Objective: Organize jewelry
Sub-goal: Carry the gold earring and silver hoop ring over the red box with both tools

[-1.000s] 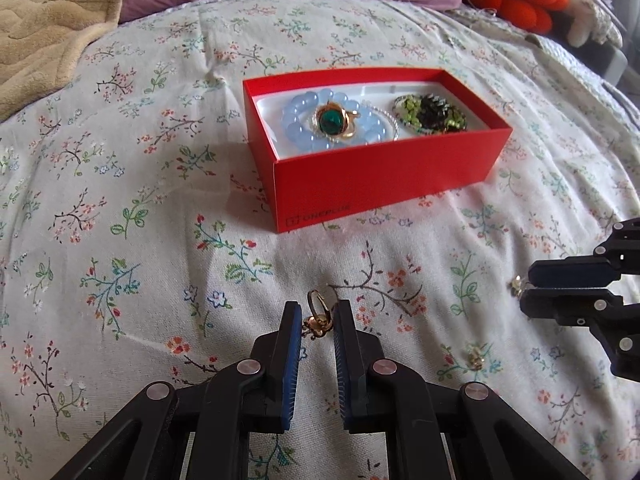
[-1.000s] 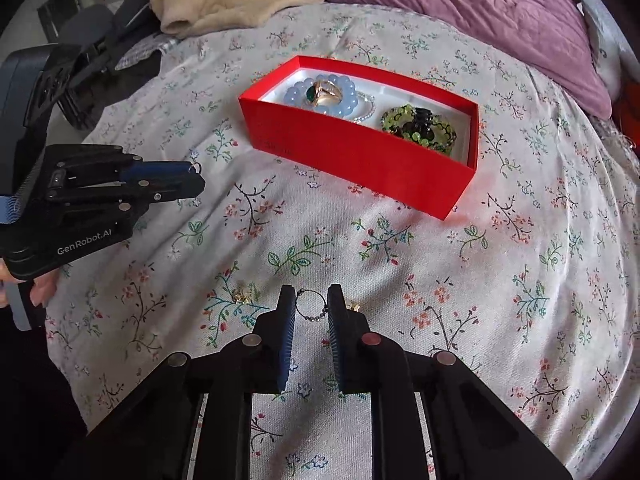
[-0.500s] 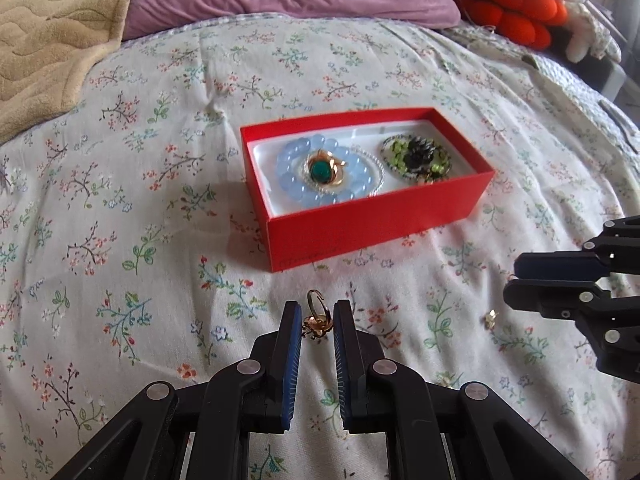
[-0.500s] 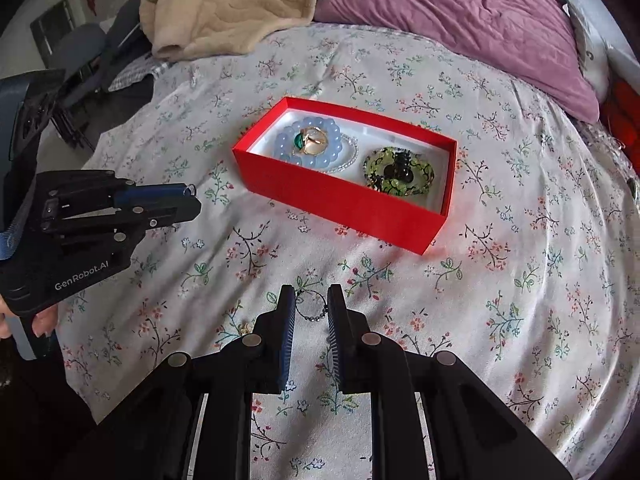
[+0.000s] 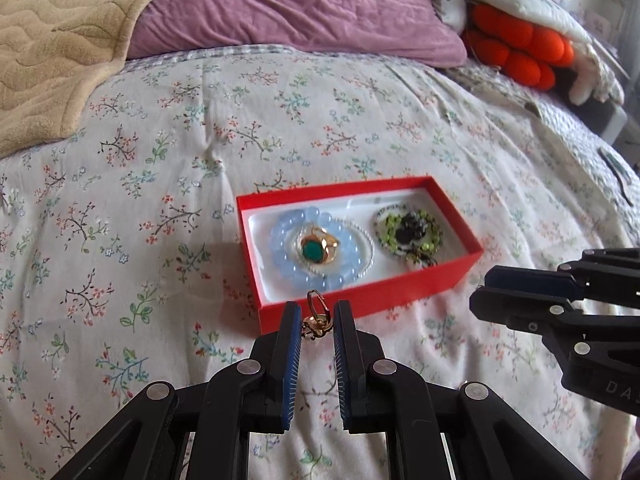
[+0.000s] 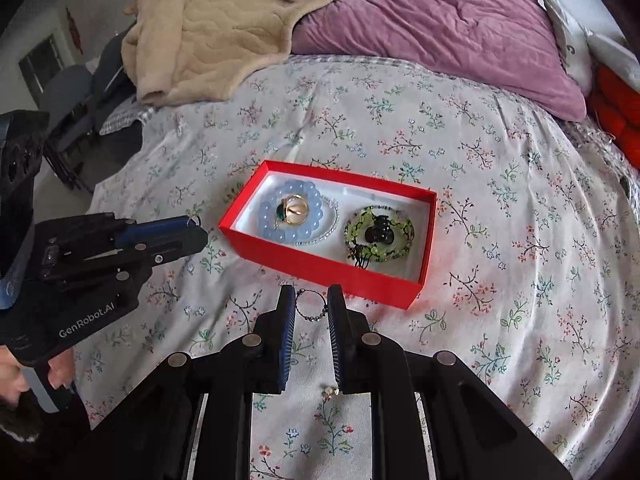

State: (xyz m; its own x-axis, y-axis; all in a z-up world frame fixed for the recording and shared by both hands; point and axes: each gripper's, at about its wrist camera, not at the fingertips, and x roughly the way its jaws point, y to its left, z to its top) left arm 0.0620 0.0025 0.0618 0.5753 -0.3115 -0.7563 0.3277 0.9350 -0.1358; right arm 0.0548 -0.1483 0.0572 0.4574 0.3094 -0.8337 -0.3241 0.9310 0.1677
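Note:
A red box point(image 5: 460, 278) point(image 6: 304, 262) sits on the flowered bedspread. It holds a pale blue bead bracelet point(image 5: 280, 240) point(image 6: 268, 216), a gold ring with a green stone point(image 5: 316, 248) point(image 6: 294, 208) and a green and black bracelet point(image 5: 408, 232) point(image 6: 378, 232). My left gripper point(image 5: 316, 322) is shut on a gold earring point(image 5: 316, 320), held above the bed just short of the box's near wall. My right gripper point(image 6: 312, 306) is shut on a dark beaded hoop earring point(image 6: 311, 307), also in front of the box.
A small gold earring point(image 6: 331, 391) lies on the bedspread under my right gripper. A beige blanket point(image 5: 52, 48) and a purple pillow point(image 5: 288, 4) lie at the head of the bed. An orange plush point(image 5: 520, 48) is at the far right.
Both grippers have lifted off the bedspread with their earrings and risen higher, so the box appears lower in both views.

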